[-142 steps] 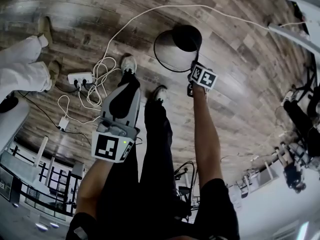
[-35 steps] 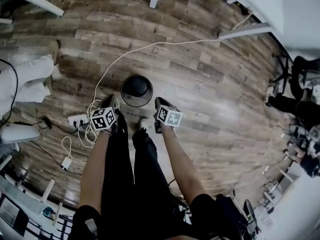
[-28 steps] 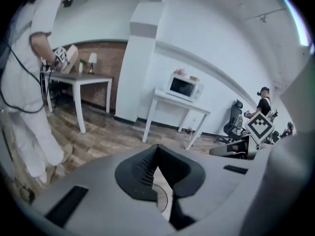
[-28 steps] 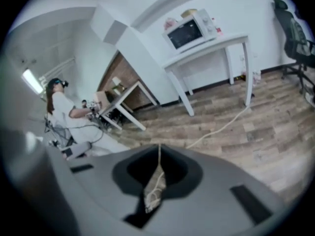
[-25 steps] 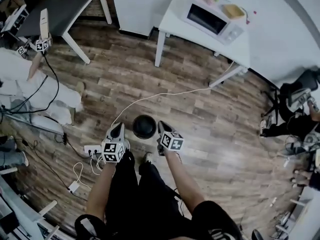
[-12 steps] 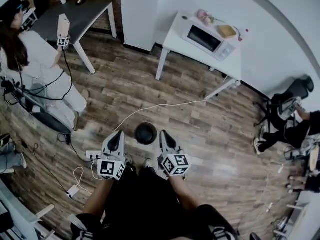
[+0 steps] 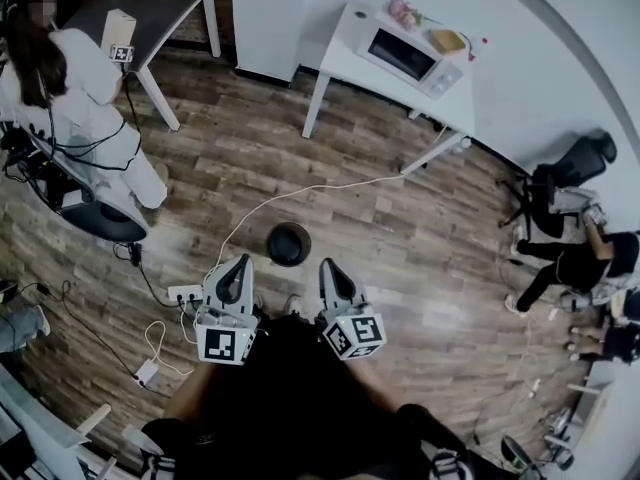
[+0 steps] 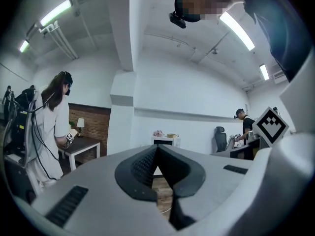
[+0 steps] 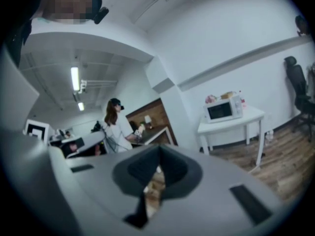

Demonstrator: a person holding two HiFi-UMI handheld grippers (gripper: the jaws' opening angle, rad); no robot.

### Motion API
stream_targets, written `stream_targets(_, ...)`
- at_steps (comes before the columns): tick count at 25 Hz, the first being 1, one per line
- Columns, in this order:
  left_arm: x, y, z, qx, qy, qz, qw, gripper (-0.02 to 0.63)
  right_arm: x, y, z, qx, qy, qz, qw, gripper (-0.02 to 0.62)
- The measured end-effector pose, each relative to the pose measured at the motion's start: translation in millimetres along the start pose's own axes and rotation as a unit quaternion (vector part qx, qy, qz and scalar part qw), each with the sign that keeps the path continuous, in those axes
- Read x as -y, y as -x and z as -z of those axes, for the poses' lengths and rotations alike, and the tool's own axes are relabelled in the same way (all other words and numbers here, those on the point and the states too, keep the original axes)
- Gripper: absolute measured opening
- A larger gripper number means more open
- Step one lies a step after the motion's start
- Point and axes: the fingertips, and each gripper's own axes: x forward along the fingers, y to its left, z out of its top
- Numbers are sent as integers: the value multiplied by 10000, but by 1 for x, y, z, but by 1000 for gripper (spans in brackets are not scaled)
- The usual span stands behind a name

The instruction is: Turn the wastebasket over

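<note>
Both grippers are up near your body and well clear of the work. I judge this as the end of the job, or a pause before a fresh approach. No turning is in hand.

- Left gripper (image 7: pixel 238 265): its own view shows the jaws pressed together at the tips with nothing between them. It points roughly level across the room, touching nothing.
- Right gripper (image 7: pixel 328 267): same state, jaws closed and empty, with only a sliver of floor showing through the gap below the tips. It is tipped a little downward.
- Wastebasket (image 7: pixel 289 243): black and round, standing on the wood floor (image 7: pixel 430 258) just ahead of you. It sits between the lines of the two grippers and apart from both. It is on one end, not on its side. From straight above you cannot tell whether the mouth or the base faces up.
- Next move, if the basket needs another turn: lower both grippers, open the jaws, and take the wall from opposite sides. Check the orientation first.
- Left of the basket, a power strip (image 7: pixel 185 293) lies on the floor. A white cable (image 7: pixel 300 190) runs past the far side of the basket, so keep the swing clear of it.
- Farther out, a person in white (image 7: pixel 85 108) is at the left. A white surface (image 7: pixel 340 58) by the back wall carries a microwave (image 7: pixel 405 56).
</note>
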Motion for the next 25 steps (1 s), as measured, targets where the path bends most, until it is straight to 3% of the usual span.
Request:
stream_targets(10,8,10,6,60,56,238,9997,32,-15,7,15,-163,276,-28,9995,32)
stream_targets(25,-4,26,7,76,300,400,9987,32,-35,12,25,-202,251,123,9994,32)
